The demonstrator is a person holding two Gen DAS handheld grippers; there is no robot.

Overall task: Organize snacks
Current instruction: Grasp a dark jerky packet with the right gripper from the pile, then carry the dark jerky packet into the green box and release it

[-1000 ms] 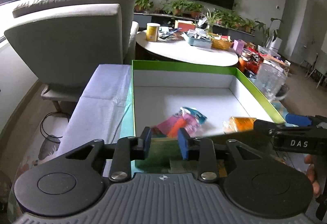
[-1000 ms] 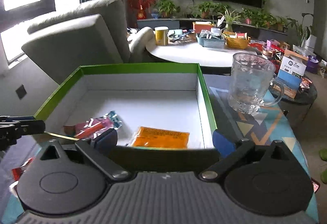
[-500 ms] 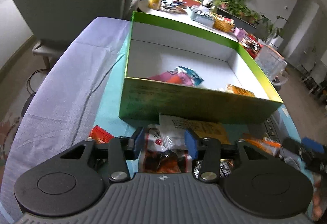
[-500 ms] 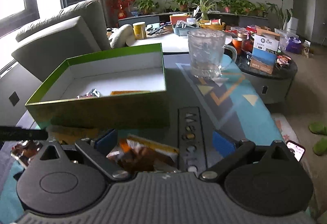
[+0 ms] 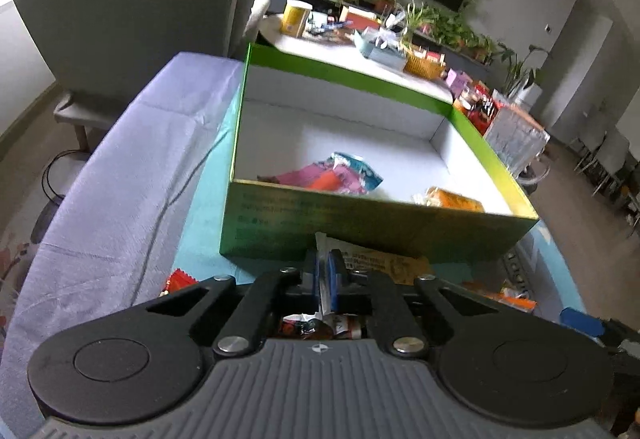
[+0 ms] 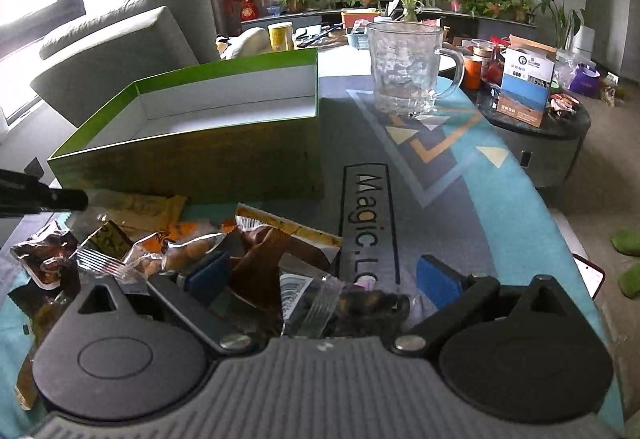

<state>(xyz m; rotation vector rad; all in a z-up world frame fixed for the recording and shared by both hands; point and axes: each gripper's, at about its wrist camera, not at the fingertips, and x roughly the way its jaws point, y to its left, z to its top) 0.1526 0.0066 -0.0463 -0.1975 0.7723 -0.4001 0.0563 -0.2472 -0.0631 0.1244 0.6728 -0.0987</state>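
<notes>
A green box [image 5: 372,227] with a white inside stands on the table and holds a pink and blue snack packet [image 5: 332,177] and an orange packet [image 5: 452,199]. My left gripper [image 5: 325,281] is shut on the white edge of a snack packet [image 5: 323,263] just in front of the box's near wall. My right gripper [image 6: 320,275] is open, low over a pile of snack packets [image 6: 192,243] in front of the box [image 6: 192,155]; a dark packet [image 6: 312,299] lies between its fingers. The left gripper's tip [image 6: 48,199] shows at the far left.
A glass mug [image 6: 404,71] stands on the patterned mat [image 6: 440,175] right of the box. A grey armchair [image 5: 132,11] stands behind at the left. A round white table [image 5: 352,55] with clutter lies beyond the box. More packets [image 5: 508,297] lie by the box's right corner.
My left gripper closed on a packet's white edge in front of the box. My right gripper dropped lower over the snack pile and stays open.
</notes>
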